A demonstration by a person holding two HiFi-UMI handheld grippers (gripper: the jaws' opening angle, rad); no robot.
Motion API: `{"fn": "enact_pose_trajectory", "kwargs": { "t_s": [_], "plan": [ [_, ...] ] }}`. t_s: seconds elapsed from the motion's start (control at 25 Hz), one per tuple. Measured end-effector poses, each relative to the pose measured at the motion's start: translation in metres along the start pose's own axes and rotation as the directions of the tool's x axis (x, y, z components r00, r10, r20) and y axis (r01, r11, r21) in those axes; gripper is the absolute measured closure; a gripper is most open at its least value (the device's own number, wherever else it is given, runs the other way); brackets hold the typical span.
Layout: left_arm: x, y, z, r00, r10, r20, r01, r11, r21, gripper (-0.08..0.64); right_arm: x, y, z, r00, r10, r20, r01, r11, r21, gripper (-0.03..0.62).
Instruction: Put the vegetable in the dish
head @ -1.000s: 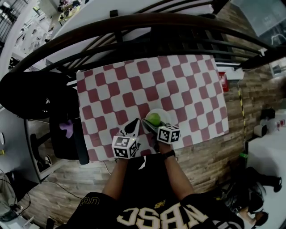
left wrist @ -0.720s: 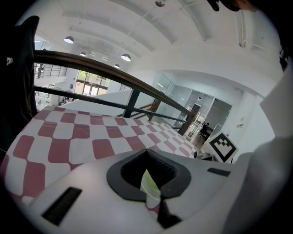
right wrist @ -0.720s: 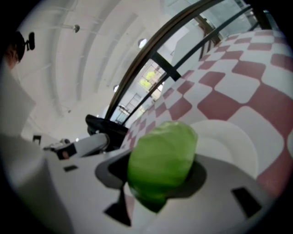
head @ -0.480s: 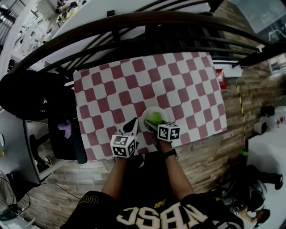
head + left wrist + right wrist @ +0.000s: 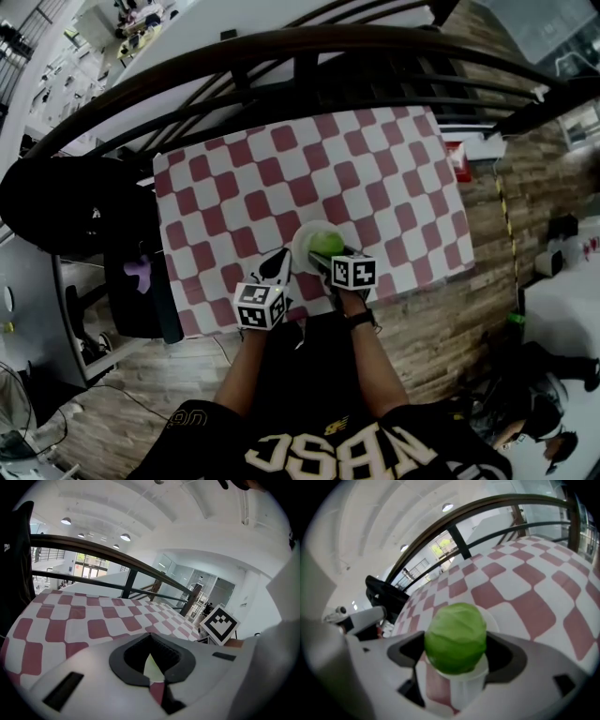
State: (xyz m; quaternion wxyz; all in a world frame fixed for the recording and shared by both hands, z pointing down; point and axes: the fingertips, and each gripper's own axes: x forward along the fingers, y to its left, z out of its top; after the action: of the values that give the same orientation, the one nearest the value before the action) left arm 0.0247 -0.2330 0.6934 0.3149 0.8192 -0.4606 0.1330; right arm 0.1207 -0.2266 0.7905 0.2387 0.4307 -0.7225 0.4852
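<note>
Currently logged, as I read it from my station:

- Item: vegetable (image 5: pixel 456 637). Round, leafy, bright green, cabbage-like. It sits between the jaws of the right gripper (image 5: pixel 328 257), directly over the dish (image 5: pixel 302 246). I cannot tell whether its underside touches the dish.
- Item: dish. Small, white, round, on the near part of the checked cloth (image 5: pixel 234 187). Its rim shows behind and below the vegetable in the right gripper view.
- Item: right gripper. The jaws are closed against both flanks of the vegetable, which fills the recess between them.
- Item: left gripper (image 5: pixel 152 667). The jaws are pressed together with nothing held; only a sliver of cloth shows through the notch. It is parked just beside the dish on the left, clear of it.
- Item: checked cloth. Red and white, covering the table, with no other objects on it that I can see.
- Item: railing (image 5: pixel 281 47). Dark, curved, beyond the far edge of the table.

Step in hand, by my judgement: placement, very near the end of the task, with the vegetable at the dish but not let go.

Next move calls for: settling the vegetable onto the dish if any gap remains, spreading the right jaws evenly so the round head does not roll, then backing straight out without nudging the rim
</note>
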Motion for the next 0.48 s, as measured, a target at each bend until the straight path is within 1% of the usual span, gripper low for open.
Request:
{"fn": "enact_pose_trajectory", "kwargs": {
  "t_s": [0.08,0.12,0.28,0.32,0.48],
  "plan": [
    [-0.003,-0.002,0.0,1.0,0.0,-0.004,0.0,1.0,0.004,0.541,-0.006,-0.007,0.001,0.999,-0.046,0.002,0.046,0.999,-0.015,0.185],
    [-0.004,-0.004,-0.001,1.0,0.0,-0.006,0.0,1.0,0.005,0.54,-0.009,-0.01,0.001,0.998,-0.055,0.001,0.055,0.998,-0.023,0.176],
    [-0.004,-0.007,0.003,1.0,-0.003,0.001,0.003,1.0,0.015,0.54,-0.006,-0.003,0.0,0.999,-0.008,-0.036,0.006,0.999,-0.043,0.176],
    [-0.003,-0.007,0.005,1.0,-0.003,0.004,0.003,1.0,0.016,0.54,-0.003,0.0,0.0,0.999,-0.006,-0.042,0.004,0.999,-0.053,0.176],
    [-0.005,-0.009,0.009,1.0,-0.005,0.014,0.004,1.0,0.021,0.54,-0.001,0.004,0.002,0.998,-0.059,-0.032,0.055,0.992,-0.114,0.176]
  ]
}}
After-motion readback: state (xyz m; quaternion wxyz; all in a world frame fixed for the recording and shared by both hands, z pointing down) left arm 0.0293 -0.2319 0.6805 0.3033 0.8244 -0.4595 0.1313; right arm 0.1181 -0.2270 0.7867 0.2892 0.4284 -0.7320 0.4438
